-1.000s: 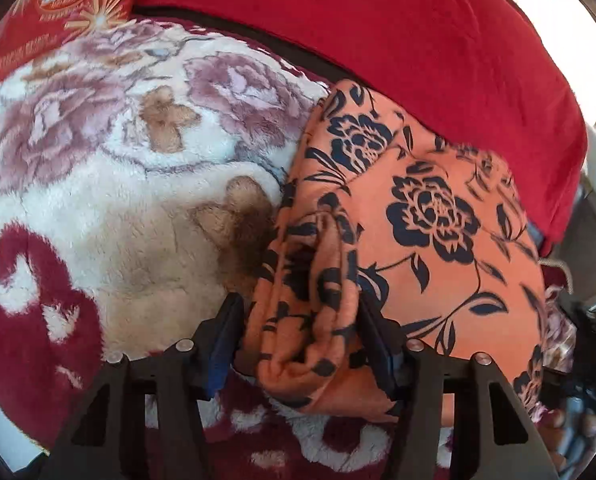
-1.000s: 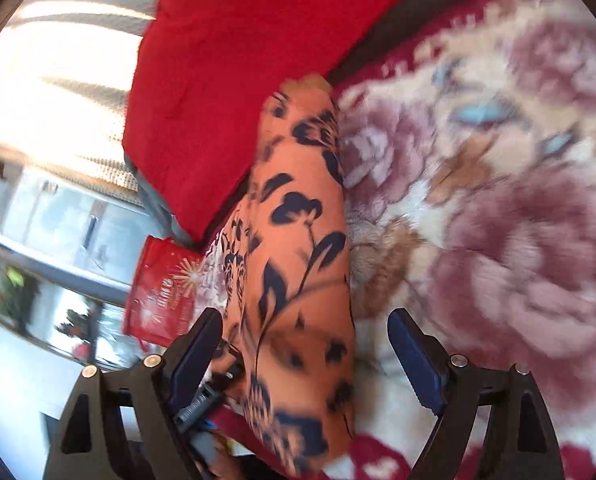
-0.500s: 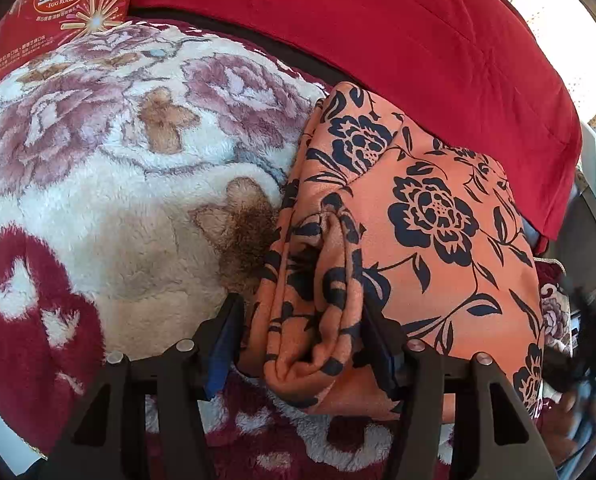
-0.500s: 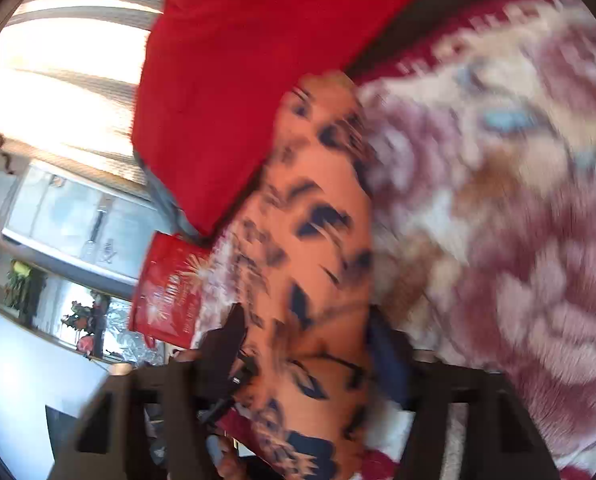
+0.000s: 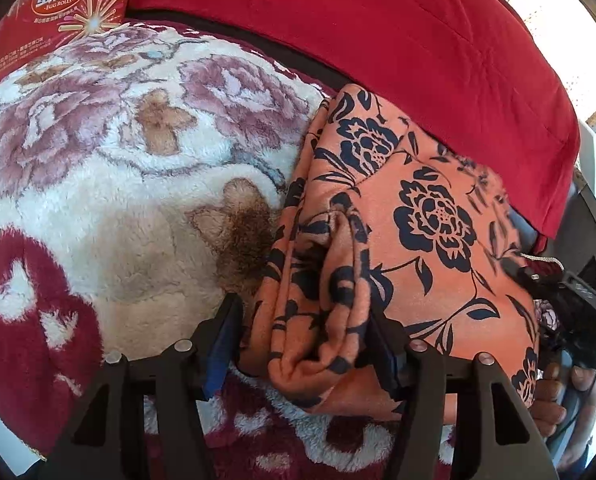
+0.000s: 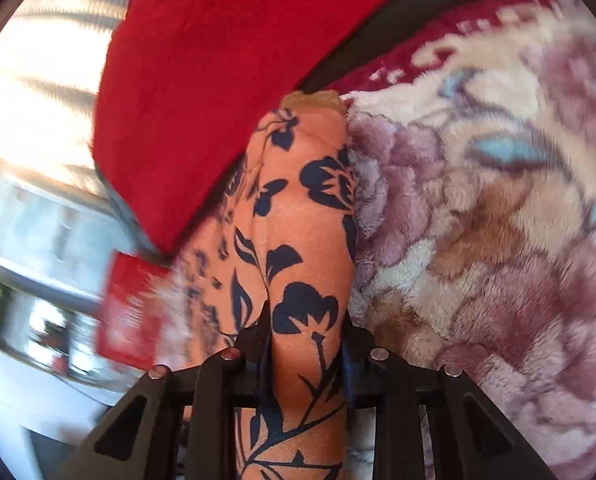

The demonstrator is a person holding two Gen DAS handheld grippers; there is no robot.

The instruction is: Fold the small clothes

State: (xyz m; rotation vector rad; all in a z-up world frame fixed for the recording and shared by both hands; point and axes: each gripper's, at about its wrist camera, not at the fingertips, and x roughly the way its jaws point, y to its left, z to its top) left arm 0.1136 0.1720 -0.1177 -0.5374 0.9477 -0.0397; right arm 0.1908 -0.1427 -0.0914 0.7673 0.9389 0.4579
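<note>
Left wrist view: left tongs (image 5: 305, 344) held partly open around a bunched fold of the orange garment (image 5: 425, 224) with dark blue flowers, right pad against the cloth, left pad just beside it with a narrow gap showing, so no firm squeeze seen. Garment spread on a plush floral blanket (image 5: 110, 184) in cream, mauve and dark red, far edge lying against a red cushion (image 5: 377, 40). Red snack packet (image 5: 54, 12) printed "EGG ROLLS" at upper left, beyond the blanket. At the lower right edge, a hand (image 5: 553, 396) on a dark device, touching the garment's near right corner. Right wrist view, blurred: right tongs (image 6: 305, 340) closing on a raised lengthwise ridge of the same orange garment (image 6: 298, 220), both pads pressed into the fabric with the cloth pinched between them. Ridge running away from the camera toward the red cushion (image 6: 226, 80), floral blanket (image 6: 477, 240) just to its right, touching along the garment's edge. Red packet (image 6: 130, 320) at lower left, too smeared to read. Bright, washed-out background at far left, details not discernible.
</note>
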